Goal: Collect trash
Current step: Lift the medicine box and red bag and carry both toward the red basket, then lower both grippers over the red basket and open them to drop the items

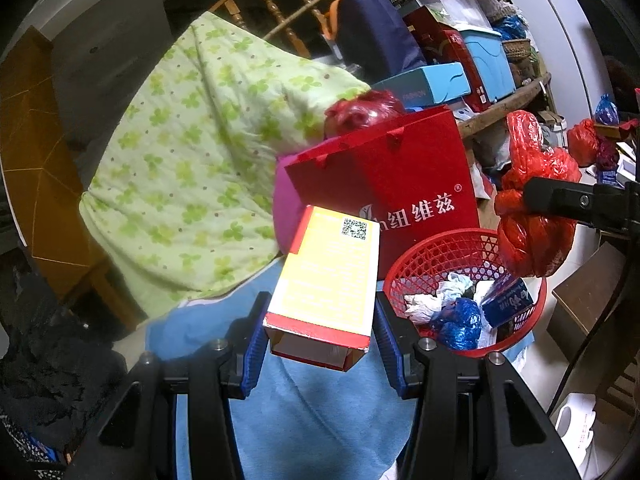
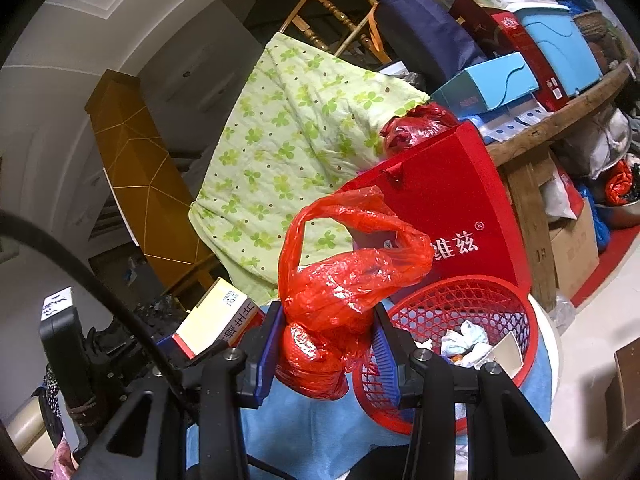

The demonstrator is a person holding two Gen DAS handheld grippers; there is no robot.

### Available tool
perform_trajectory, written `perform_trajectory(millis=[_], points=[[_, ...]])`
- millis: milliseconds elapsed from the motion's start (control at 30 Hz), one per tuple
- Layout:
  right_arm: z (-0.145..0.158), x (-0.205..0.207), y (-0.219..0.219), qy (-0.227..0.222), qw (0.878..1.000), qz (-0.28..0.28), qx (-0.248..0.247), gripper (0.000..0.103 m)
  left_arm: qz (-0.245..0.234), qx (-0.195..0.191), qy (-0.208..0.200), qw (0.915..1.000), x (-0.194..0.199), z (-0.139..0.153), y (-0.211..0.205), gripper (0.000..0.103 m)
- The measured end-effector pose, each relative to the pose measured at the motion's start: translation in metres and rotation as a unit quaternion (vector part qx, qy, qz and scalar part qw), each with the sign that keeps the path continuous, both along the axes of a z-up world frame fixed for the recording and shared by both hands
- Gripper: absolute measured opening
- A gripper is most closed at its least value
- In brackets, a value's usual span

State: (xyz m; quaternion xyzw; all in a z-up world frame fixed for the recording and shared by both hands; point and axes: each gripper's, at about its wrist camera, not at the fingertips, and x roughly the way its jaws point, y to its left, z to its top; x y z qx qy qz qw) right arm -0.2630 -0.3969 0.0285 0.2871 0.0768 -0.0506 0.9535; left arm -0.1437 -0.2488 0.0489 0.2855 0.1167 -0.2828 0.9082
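Note:
My left gripper is shut on a yellow and red carton, held just left of a red mesh basket. The basket holds crumpled paper, a blue wrapper and a small blue box. My right gripper is shut on a red plastic bag, held just left of the basket's rim. In the left wrist view the bag hangs over the basket's right edge. The carton also shows in the right wrist view, at the lower left.
A red paper gift bag stands right behind the basket. A green clover quilt lies to the left, blue cloth underneath. A wooden table piled with boxes stands at the back right.

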Motion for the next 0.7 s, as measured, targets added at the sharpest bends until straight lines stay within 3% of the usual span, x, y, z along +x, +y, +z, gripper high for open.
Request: perform_trajectory(millis=[700], points=[[-0.025, -0.008, -0.021, 0.014, 0.999, -0.018, 0.031, 0.045, -0.016, 0.042, 0.026, 0.9986, 0.003, -0.03, -0.034, 0.051]])
